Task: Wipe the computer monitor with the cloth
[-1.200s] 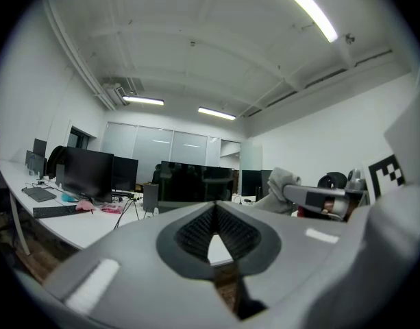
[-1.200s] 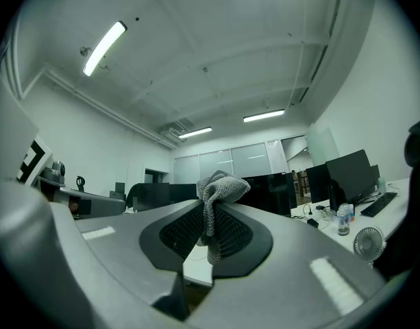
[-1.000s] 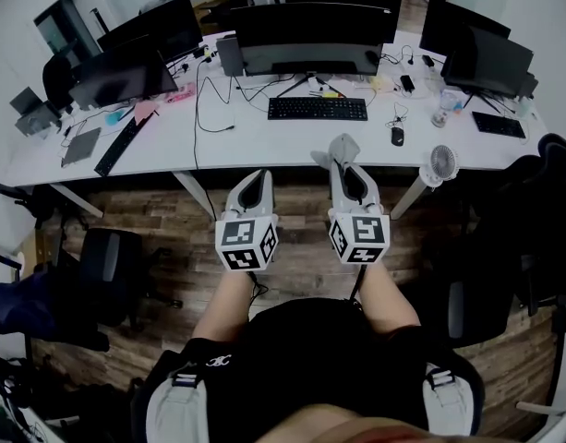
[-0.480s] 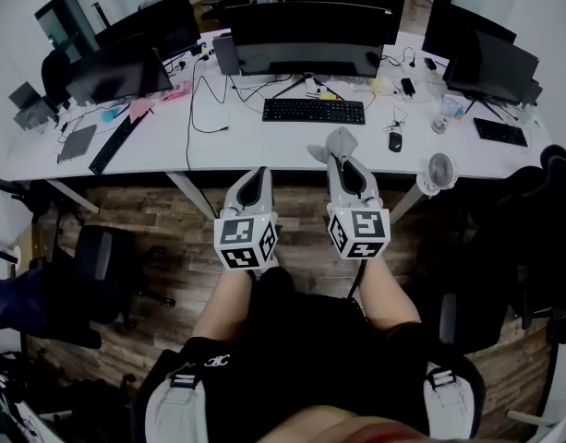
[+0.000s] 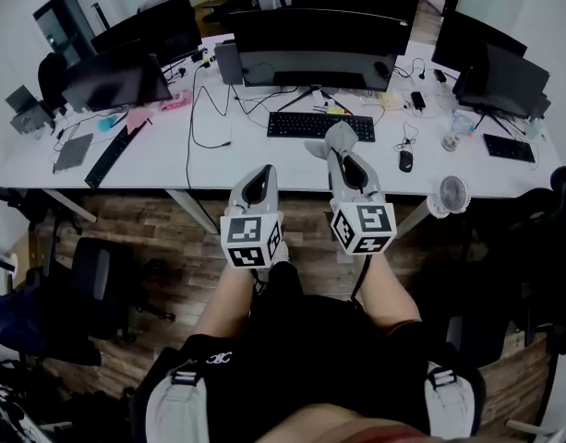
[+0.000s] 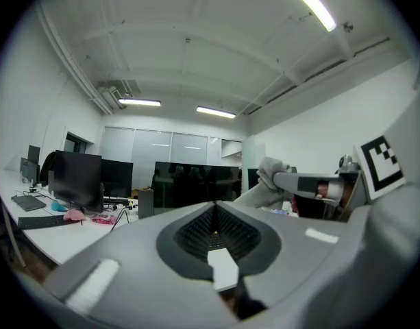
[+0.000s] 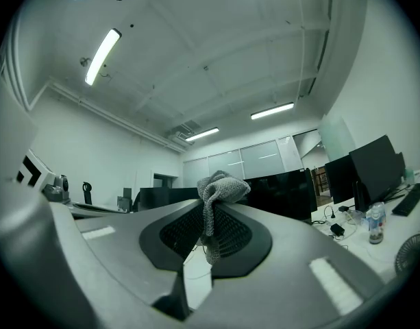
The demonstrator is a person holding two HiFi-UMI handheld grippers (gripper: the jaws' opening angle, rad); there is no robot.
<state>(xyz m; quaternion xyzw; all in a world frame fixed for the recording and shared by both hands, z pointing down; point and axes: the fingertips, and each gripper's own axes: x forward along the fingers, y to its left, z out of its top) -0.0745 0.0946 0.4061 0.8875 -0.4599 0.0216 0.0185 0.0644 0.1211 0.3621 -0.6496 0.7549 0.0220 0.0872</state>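
Left gripper (image 5: 260, 175): jaws together, nothing between them.
Right gripper (image 5: 343, 150): jaws clamped on the grey cloth (image 5: 336, 137), which was bunched over the tips.
Cloth position: over the near edge of the white desk (image 5: 162, 160), short of the keyboard (image 5: 319, 125), well apart from the curved monitor (image 5: 310, 40).
Bottle (image 7: 374, 226): clear, on the desk; contents not readable.
Right gripper view only: a cloth tail hung down between the jaws.
Left gripper view only: the cloth in side profile.

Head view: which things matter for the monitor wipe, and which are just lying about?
Job in hand:
cloth, clamped in the right gripper
wide monitor at desk centre
left gripper, shut and empty

Lying about:
keyboard
mouse
desk fan
side monitor
office chair
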